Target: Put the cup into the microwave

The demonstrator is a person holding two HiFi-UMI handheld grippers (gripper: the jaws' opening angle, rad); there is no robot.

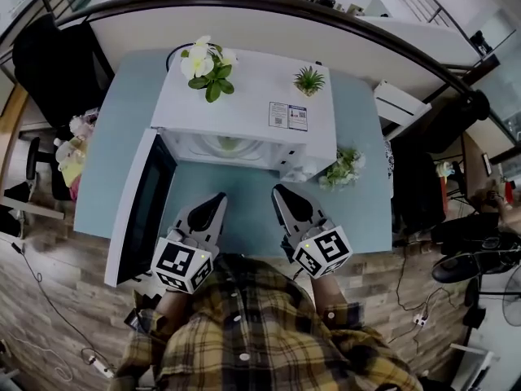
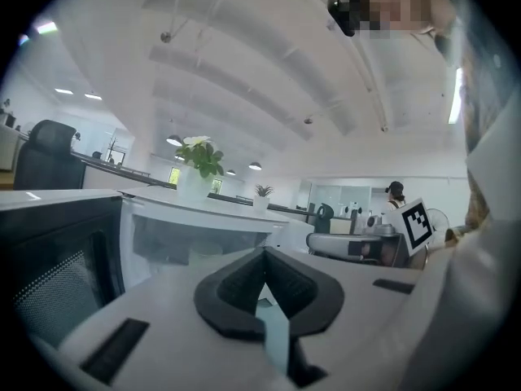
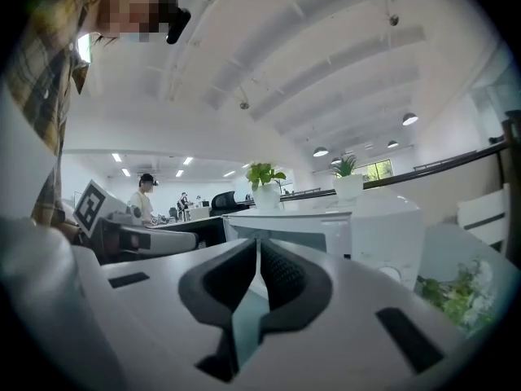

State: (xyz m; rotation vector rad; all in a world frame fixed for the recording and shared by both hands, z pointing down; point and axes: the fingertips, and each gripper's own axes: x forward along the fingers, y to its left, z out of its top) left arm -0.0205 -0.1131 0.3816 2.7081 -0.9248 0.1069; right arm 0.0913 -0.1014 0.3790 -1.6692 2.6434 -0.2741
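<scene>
Plainly: sticker atop microwave, print unreadable.

White microwave (door open) on blue table

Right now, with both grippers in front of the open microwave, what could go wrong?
1. The door stands wide open right beside the left gripper; a sideways swing could bump it.
2. A flowering plant and a small potted plant sit on top of the microwave, so shutting the door hard might shake them.
</scene>
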